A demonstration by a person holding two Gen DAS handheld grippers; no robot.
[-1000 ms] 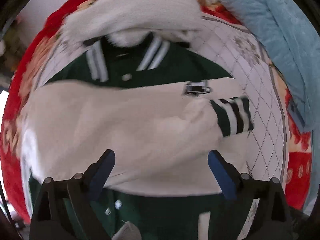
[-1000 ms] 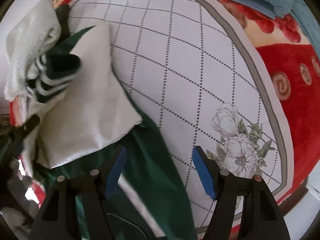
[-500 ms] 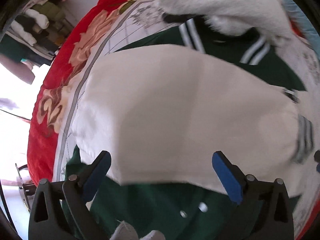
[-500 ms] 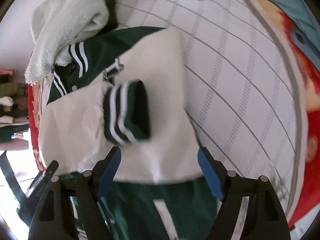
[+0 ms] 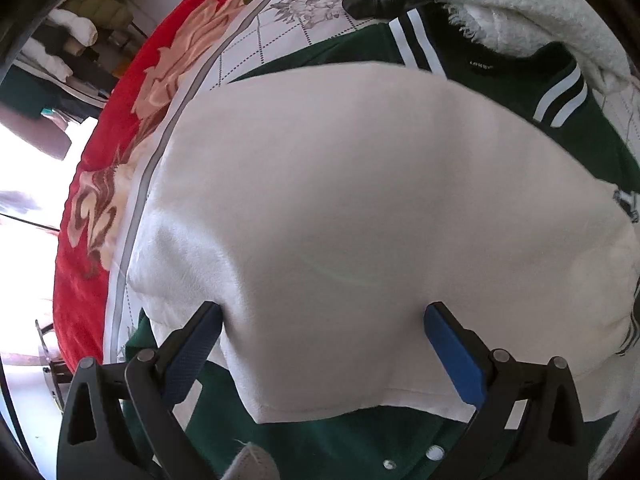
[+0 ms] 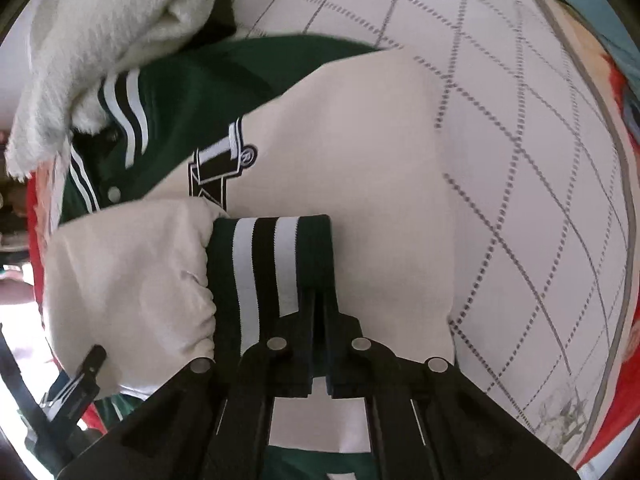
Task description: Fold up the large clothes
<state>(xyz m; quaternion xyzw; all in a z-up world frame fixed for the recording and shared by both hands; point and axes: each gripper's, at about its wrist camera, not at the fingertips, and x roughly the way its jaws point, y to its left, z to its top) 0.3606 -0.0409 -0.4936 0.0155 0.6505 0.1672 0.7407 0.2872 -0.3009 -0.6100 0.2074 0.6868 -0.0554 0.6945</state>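
The jacket, green with cream sleeves crossed over its front, lies flat on the quilted bedspread. Both grippers point steeply down at it. The left gripper stands wide over a cream sleeve. The right gripper has just closed, its jaws together at the striped cuff.
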